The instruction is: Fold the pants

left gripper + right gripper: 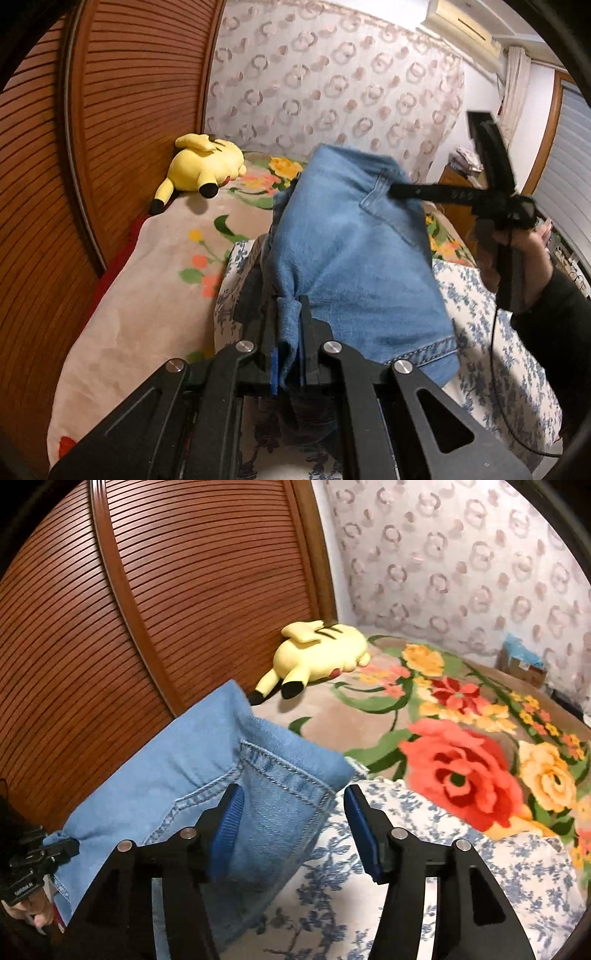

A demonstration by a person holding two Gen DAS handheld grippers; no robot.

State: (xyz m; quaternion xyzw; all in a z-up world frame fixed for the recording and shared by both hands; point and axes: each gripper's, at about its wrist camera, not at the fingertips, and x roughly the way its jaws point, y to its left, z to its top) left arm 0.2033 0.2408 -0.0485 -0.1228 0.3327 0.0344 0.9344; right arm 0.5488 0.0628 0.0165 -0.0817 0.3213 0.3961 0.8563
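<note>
Left wrist: pants (351,251) overhanging bed edge (221,295).

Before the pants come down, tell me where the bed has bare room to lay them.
Free: the blue-flowered sheet under the open right gripper, and the floral blanket beyond it. Also the pale blanket stretch between the sheet and the wooden headboard. Crowded: the far corner by the headboard, where the yellow plush toy lies.
</note>
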